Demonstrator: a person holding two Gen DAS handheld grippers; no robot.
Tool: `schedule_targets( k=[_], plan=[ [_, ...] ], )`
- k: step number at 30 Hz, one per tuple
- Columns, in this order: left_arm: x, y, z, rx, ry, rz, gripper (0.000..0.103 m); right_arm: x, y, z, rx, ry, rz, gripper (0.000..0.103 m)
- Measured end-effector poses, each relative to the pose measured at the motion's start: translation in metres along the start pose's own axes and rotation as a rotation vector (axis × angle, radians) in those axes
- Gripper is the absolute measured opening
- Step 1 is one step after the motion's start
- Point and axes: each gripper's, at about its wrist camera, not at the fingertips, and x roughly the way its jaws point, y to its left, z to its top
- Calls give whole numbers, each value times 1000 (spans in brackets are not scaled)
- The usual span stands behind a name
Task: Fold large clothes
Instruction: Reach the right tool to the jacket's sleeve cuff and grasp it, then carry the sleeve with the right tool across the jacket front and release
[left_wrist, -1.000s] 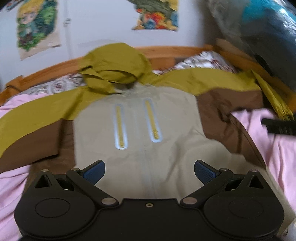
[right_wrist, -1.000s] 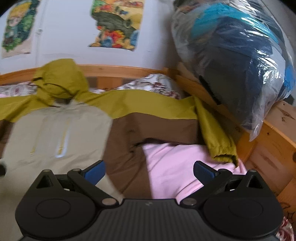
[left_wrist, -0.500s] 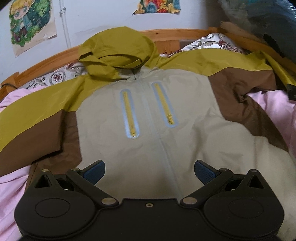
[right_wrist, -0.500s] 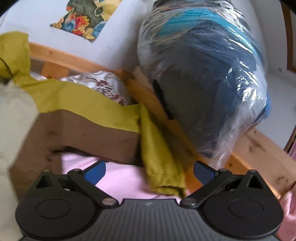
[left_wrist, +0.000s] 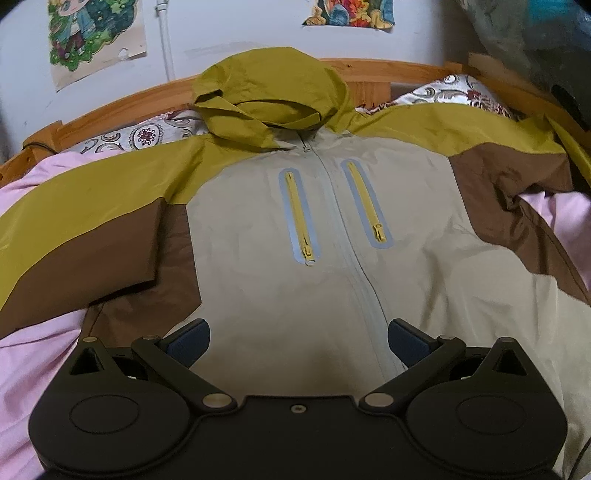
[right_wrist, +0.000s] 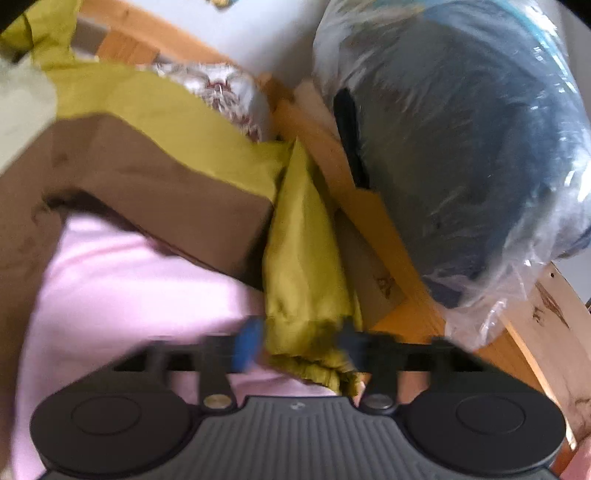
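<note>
The beige, mustard and brown hooded jacket (left_wrist: 295, 229) lies front-up, zipped, spread flat on the pink bed sheet (left_wrist: 33, 354). The left tool (left_wrist: 298, 338) hovers wide open above its lower front, holding nothing. The right tool (right_wrist: 301, 341) has its fingers (right_wrist: 248, 345) partly closed around the mustard sleeve cuff (right_wrist: 314, 343); motion blur hides any contact.
</note>
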Motion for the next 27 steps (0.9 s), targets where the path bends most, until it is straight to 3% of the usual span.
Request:
schedule_targets(
  k=[1,2,7,10,14,19,25,27],
  plan=[
    [-1,1,0,-4,-3,-2,102,-4,-2,2,6,-8,21,20],
    [-2,3,0,-7,-6,-4,102,-11,-3,6,8,-19,36,18],
    [-3,13,0,-31,-7,-9,102,-72,-16,35,65,-140,201,14],
    [-5,17,0,-49,-11,-17,102,-118,-25,68,127,-244,345,14],
    [-13,22,-4,-50,-22,-21,102,-166,-20,117,192,-347,619,14],
    [-26,37,-16,-62,-43,-14,102,-197,40,167,152,-419,932,14],
    [-33,62,-29,-78,-15,52,102,-209,147,191,31,-421,1156,14],
    [-33,69,-30,-89,-5,70,102,-209,175,187,-6,-403,1206,21]
  ],
)
